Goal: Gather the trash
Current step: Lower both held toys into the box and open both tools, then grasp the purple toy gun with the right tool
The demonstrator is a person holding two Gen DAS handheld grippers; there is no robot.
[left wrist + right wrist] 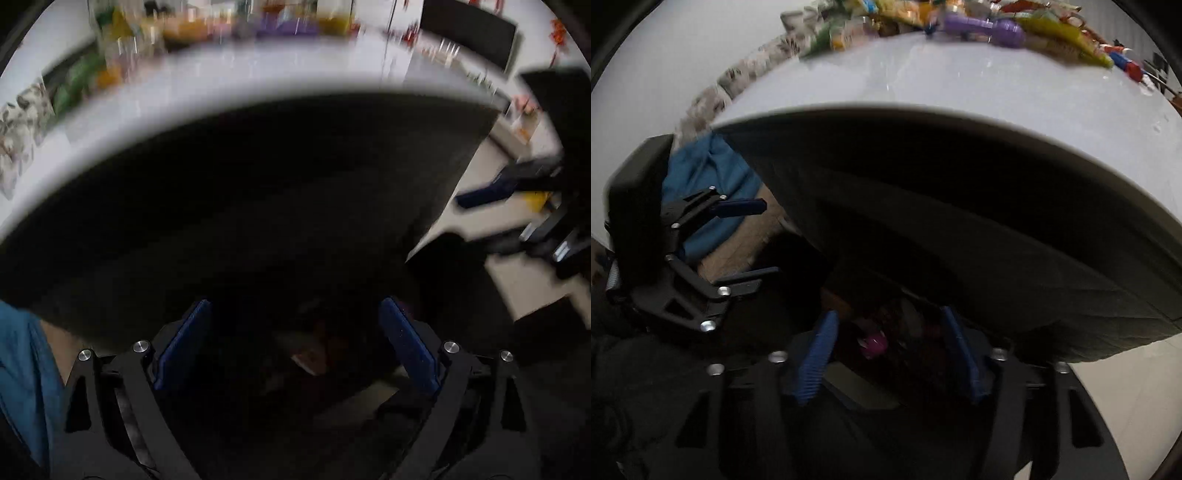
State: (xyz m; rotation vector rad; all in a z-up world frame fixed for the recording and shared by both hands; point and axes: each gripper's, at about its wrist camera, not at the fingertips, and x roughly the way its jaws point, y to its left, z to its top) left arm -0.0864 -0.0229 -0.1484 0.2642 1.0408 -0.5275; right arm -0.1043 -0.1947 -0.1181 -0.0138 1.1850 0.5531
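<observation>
1. the trash that's already collected sits low in a dark bin or bag (886, 350) below the table edge; i can make out a pink-purple scrap (873, 345) in the right wrist view and a pale wrapper (308, 360) in the left one. what the container is, i can't tell, it's too dark.
2. more litter (960, 26) is piled along the far side of the white table (960, 85), well apart from both tools.
3. my left gripper (295, 314) is spread wide with nothing between its pads; my right gripper (890, 321) stands partly spread, also pinching nothing.
4. risk, as i judge it: the views are blurred and murky, so i could knock a finger on the table rim (258, 98) when lifting out, or snag the dark container's wall.
5. the two grippers hang near each other over the same opening; swinging either sideways could clash them.
6. open room: pale floor (1126, 376) lies to the right, and the near stretch of tabletop is bare, so rising first and then going forward looks safest.
</observation>
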